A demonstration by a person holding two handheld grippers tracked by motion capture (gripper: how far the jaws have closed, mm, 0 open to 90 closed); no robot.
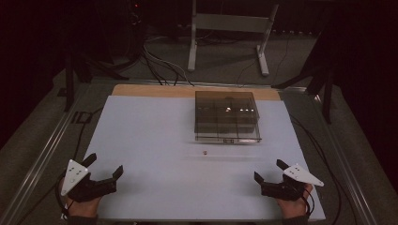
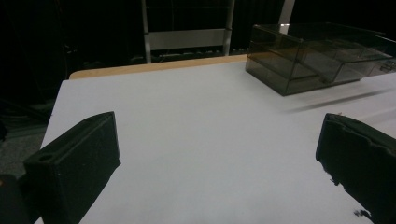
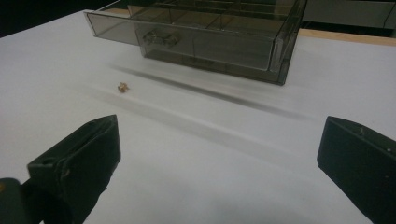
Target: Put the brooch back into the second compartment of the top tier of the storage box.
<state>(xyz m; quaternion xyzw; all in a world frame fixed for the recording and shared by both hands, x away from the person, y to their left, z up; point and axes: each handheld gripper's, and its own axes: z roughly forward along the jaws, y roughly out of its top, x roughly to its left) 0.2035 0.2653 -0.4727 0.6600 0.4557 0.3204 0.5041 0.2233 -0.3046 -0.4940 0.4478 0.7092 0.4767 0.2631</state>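
A smoky clear plastic box with inner compartments sits at the far middle of the white tabletop; its drawer with a small handle faces me. A tiny brownish object lies on the table just in front of the box, also seen at the left as a small brownish object. My left gripper rests at the near left corner, jaws wide apart and empty. At the near right, my right gripper stands open too, nothing between its jaws. The box shows far right in the left gripper view.
A wooden strip edges the table's far side. Beyond it stands a grey metal frame with cables on the floor. Metal rails run along both sides of the table.
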